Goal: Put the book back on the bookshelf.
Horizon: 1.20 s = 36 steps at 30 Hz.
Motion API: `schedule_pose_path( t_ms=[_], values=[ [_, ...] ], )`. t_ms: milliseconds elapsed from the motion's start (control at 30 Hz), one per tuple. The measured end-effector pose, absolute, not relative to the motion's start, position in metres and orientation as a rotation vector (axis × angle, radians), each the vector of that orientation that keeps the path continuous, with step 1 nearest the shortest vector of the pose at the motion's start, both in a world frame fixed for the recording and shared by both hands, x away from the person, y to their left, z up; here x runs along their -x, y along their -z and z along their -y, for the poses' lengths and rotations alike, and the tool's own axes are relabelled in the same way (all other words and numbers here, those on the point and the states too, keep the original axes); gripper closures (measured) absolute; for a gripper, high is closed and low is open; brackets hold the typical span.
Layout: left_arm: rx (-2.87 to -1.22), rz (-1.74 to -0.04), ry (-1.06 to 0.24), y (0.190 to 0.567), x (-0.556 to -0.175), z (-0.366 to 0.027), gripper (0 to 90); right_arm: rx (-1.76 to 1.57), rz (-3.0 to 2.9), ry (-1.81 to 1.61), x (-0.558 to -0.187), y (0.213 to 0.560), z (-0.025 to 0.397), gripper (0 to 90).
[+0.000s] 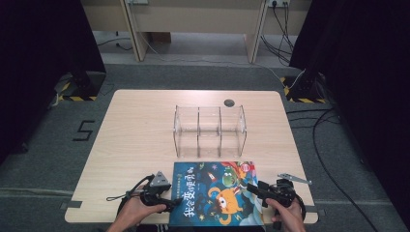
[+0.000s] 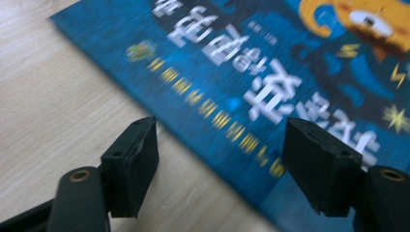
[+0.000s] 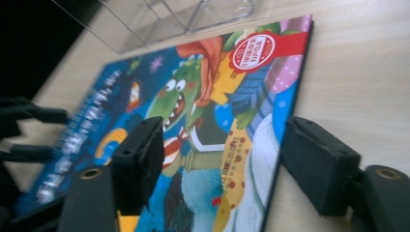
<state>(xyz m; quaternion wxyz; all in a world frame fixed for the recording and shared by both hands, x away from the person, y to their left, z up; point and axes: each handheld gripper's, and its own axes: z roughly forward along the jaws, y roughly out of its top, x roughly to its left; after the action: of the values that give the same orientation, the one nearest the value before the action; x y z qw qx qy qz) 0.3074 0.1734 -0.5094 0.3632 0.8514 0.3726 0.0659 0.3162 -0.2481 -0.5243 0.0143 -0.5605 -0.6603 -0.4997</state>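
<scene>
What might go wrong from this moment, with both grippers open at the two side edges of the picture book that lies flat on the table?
1. The book lies flat on the table, so the left gripper, open astride its edge, may push it sideways rather than grasp it.
2. The right gripper also straddles an edge; uneven closing may twist the book.
3. The clear divided holder stands just behind the book; a forward shove might knock it.

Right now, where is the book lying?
In the high view, the book lies flat at the table's near edge, just in front of the clear rack, between the left gripper and right gripper.
</scene>
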Motion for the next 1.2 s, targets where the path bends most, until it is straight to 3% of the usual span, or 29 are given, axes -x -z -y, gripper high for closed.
schedule_pose_path(
  t_ms=[767,833,967,1033,1200],
  values=[
    [-2.163,-1.002,-0.164,0.509,-0.307,-0.176,29.1,1.814,1.673,1.591,-0.306,0.531,0.249,29.6],
    [-2.144,-1.000,-0.134,0.510,-0.307,-0.175,29.5,1.698,1.478,1.528,-0.302,0.539,0.244,39.2],
    [-2.137,-1.000,-0.114,0.510,-0.308,-0.177,29.8,1.655,1.667,1.539,-0.300,0.534,0.228,44.2],
    [-2.117,-1.003,-0.091,0.510,-0.310,-0.179,30.0,1.543,1.791,1.519,-0.299,0.531,0.223,55.2],
    [-2.125,-0.993,-0.089,0.510,-0.310,-0.179,28.5,1.435,1.973,1.558,-0.297,0.527,0.221,51.3]
  ],
)
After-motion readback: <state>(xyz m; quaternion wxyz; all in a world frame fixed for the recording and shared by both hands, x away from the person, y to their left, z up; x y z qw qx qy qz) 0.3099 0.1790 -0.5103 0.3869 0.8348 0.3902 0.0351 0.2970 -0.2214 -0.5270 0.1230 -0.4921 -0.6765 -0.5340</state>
